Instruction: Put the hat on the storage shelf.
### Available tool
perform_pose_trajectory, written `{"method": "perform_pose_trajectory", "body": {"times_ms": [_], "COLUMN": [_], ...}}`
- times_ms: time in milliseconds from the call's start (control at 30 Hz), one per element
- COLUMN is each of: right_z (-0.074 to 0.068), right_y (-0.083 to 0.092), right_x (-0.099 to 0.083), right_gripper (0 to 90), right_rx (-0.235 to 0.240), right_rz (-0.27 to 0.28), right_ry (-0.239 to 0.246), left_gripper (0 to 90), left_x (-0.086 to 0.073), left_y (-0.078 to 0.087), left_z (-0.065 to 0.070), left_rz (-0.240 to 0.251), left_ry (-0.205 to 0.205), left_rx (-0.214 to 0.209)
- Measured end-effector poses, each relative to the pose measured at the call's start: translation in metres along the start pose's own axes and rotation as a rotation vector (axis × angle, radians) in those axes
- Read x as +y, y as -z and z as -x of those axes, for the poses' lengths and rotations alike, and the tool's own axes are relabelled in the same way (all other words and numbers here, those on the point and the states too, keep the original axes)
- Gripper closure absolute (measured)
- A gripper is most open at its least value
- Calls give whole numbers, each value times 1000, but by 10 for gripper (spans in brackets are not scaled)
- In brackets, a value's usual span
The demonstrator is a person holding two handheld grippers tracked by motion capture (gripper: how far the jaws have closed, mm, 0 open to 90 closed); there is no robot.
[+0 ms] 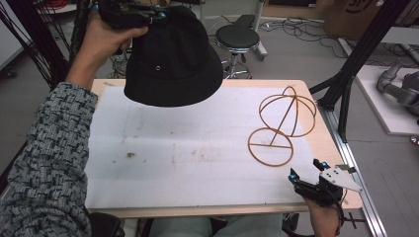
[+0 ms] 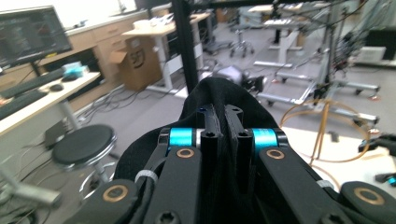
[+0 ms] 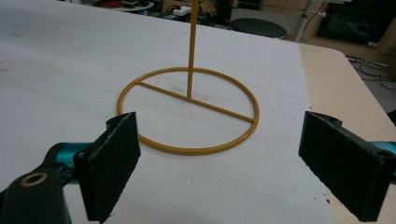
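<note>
A black bucket hat [image 1: 173,59] hangs in the air above the table's far left part, held by its crown. My left gripper [image 1: 136,17] is shut on the hat's fabric [image 2: 224,93], its two jaws pressed together with cloth pinched between them. A gold wire hat stand [image 1: 279,123] with a round base ring [image 3: 189,109] and a dome-shaped top stands at the right of the white mat. My right gripper [image 1: 306,170] rests near the table's front right corner, open, with its pads [image 3: 114,163] wide apart and pointing at the stand's base.
A white mat [image 1: 163,163] covers most of the wooden table [image 1: 336,148]. A black round stool [image 1: 237,37] stands on the floor beyond the far edge. Black frame posts [image 1: 356,59] rise at the right, and cables lie on the floor.
</note>
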State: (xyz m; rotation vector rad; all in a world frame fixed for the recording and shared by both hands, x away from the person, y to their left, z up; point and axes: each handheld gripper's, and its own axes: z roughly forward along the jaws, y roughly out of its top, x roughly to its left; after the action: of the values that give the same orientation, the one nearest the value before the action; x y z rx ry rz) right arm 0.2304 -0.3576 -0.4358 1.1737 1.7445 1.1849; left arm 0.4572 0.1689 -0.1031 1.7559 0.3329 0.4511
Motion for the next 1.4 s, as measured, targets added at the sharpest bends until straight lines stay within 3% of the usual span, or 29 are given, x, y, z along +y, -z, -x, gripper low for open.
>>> {"method": "perform_pose_trajectory", "body": {"times_ms": [400,567,700,800,933,1200,1300,1400], "right_z": [-3,-3,-2,-2,-3,-3,-3,-4], "right_y": [-3,-3,-3,-3,-3,-4,-4,-6], "right_x": [1,1,1,1,1,1,1,1], "right_gripper": [123,123,123,123,123,123,123,123], "right_rx": [12,15,16,16,14,16,17,20], "right_rz": [-7,-4,-7,-11,-5,-9,-11,-17], "right_ry": [6,11,6,9,7,4,6,10], "left_gripper": [858,858,858,859,859,859,859,860], "left_x": [13,20,32,36,37,42,55,64], "left_y": [-20,-25,-22,-18,-12,10,14,14], "left_z": [5,6,10,10,9,5,12,23], "left_rz": [71,37,46,80,74,70,41,88], "left_ry": [-1,-24,-50,-43,-39,-46,-80,-97], "left_rx": [-47,-37,-27,-33,-23,33,45,19]}}
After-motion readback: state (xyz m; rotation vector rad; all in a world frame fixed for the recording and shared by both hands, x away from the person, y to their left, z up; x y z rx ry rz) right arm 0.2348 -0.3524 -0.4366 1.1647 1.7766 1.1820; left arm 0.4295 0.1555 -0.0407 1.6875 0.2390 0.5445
